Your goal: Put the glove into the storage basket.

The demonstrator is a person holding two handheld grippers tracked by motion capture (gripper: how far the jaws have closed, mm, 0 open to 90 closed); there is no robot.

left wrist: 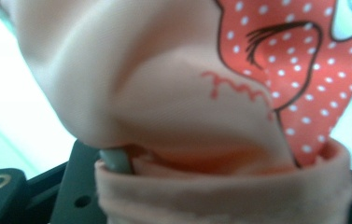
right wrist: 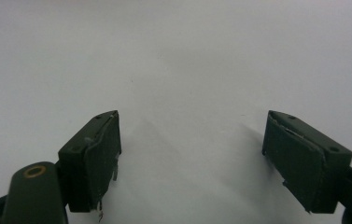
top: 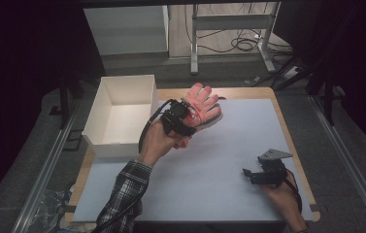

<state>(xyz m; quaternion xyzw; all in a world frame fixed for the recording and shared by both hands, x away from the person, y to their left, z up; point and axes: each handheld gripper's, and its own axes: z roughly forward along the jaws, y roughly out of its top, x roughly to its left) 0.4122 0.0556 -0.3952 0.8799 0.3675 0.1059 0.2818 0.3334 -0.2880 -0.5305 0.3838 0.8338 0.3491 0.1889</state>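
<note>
Left tongs (top: 189,115): pinching the glove (top: 201,103) at its cuff, held up above the desk (top: 229,160) just beside the box (top: 120,114).
Right tongs (top: 249,174): spread, nothing between them, low over the desk.
Glove: soft, light and floppy; it will sag, so you should grip the folded cuff (left wrist: 220,196), not the fingers.
Your left hand (top: 160,141): raised, wrist bent toward the box.
Your right hand (top: 280,191): resting near the desk's near edge.

Dim room, bright table.
My overhead picture darkens toward its edges; the glove (left wrist: 173,93) before my left claw is blurred, with white glare behind it.
</note>
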